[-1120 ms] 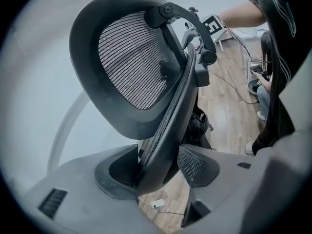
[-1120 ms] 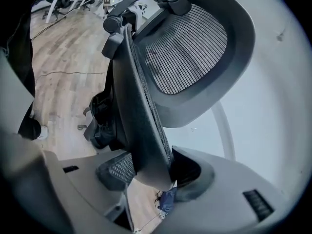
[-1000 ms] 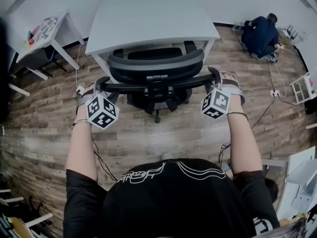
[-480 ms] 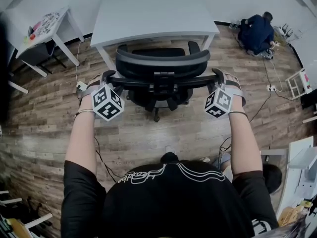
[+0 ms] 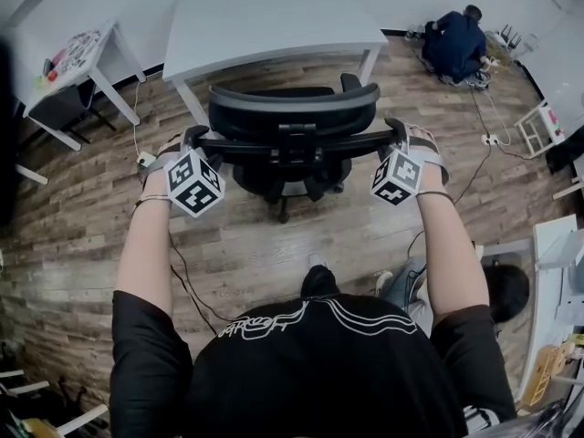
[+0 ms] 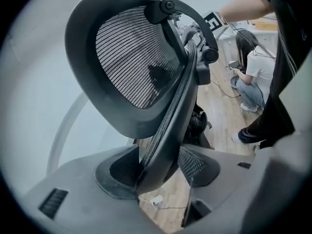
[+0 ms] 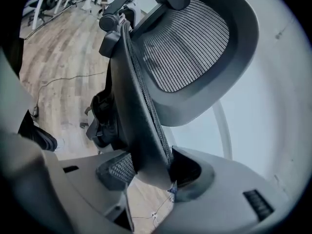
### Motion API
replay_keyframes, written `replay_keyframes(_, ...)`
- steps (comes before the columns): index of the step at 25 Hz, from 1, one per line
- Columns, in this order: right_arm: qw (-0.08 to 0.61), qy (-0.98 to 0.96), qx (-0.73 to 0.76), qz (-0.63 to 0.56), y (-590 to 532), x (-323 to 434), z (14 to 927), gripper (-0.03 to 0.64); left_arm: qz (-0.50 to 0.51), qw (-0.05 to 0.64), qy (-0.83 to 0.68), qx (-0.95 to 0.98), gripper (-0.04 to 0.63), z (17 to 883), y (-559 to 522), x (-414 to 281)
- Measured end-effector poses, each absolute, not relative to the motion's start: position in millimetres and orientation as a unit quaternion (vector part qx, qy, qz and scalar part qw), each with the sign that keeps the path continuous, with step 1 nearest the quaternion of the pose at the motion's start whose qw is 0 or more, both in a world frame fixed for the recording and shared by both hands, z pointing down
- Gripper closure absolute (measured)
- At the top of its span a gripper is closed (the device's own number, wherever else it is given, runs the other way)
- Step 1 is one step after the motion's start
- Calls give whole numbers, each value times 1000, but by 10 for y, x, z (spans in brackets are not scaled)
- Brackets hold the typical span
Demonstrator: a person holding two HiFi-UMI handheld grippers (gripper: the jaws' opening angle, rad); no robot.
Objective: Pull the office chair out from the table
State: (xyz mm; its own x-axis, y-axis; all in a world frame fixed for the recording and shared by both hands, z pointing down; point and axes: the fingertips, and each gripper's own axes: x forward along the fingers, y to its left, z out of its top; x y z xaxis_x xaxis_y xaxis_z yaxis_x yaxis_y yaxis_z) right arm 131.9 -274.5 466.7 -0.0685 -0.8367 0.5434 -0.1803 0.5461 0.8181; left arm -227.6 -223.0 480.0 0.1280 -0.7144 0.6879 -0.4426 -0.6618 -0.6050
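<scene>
The left tool [image 5: 191,140] and right tool [image 5: 399,134] each clamp one side edge of the office chair [image 5: 292,109] backrest, just before the white desk [image 5: 274,16].

Black office chair [image 5: 292,117] stands at upper centre, just below the white table [image 5: 274,16]; left claw [image 5: 189,140] at its backrest's left end; right claw [image 5: 397,130] at the right end.

The office chair [image 5: 290,167] stands on the floor [image 5: 274,249], on the person's side of the worktop [image 5: 274,16], with its backrest [image 5: 292,115] nearest the person. The left gripper [image 5: 193,139] clamps the backrest's left edge and the right gripper [image 5: 398,131] its right edge. A smaller table [image 5: 78,55] stands to the worktop's left. A crouching person [image 5: 456,39] is off its right corner.
</scene>
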Motion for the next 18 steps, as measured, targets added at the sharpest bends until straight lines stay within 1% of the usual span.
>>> replay_keyframes(6,560,-673,385,-292,-2305,1302,4658,393,-531,134,385,-743,359,4803,-1847,-2295)
replay_keyframes(13,566,-667,394,-282,-1925,1328,4676,393,-527,145,380,-746,359,4799,-1499,-2275)
replay_keyframes(18,566,-659,408,-280,-1506,1384,4792,393,-516,162,383,-749,359,4902,-1101,-2227)
